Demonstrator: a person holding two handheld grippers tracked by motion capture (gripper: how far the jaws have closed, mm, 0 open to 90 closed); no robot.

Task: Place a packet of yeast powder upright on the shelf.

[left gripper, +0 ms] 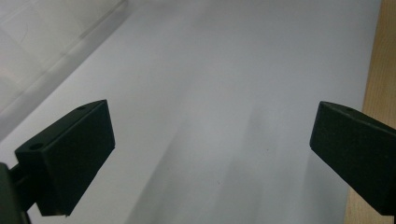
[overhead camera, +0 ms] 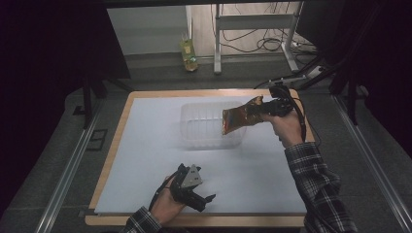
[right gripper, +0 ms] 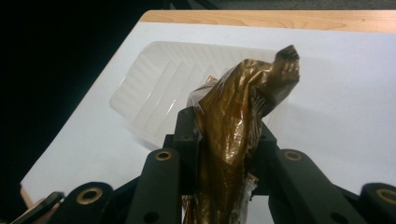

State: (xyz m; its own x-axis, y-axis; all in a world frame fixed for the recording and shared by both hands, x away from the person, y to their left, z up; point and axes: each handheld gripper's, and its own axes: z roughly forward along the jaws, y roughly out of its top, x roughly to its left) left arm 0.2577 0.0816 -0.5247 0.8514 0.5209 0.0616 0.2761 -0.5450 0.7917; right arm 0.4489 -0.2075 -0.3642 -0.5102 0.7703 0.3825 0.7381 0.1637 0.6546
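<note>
My right gripper (overhead camera: 265, 109) is shut on a crinkled golden-brown snack bag (overhead camera: 241, 115) and holds it in the air by one end. The bag's free end reaches over the right side of a clear plastic container (overhead camera: 206, 127) that stands on the white sheet. In the right gripper view the bag (right gripper: 243, 107) stands pinched between the black jaws of the right gripper (right gripper: 226, 126), with the container (right gripper: 159, 88) beyond it. Low near the table's front edge lies my left gripper (overhead camera: 208, 203), open with nothing in it. Its jaws (left gripper: 210, 112) stand wide apart over bare sheet.
A white sheet (overhead camera: 145, 160) covers most of the wooden table (overhead camera: 114, 145). The container's corner (left gripper: 37, 42) lies up and left of the left jaws. On the floor beyond the table stand a yellow bottle (overhead camera: 189, 54) and a metal desk frame (overhead camera: 217, 43) with cables.
</note>
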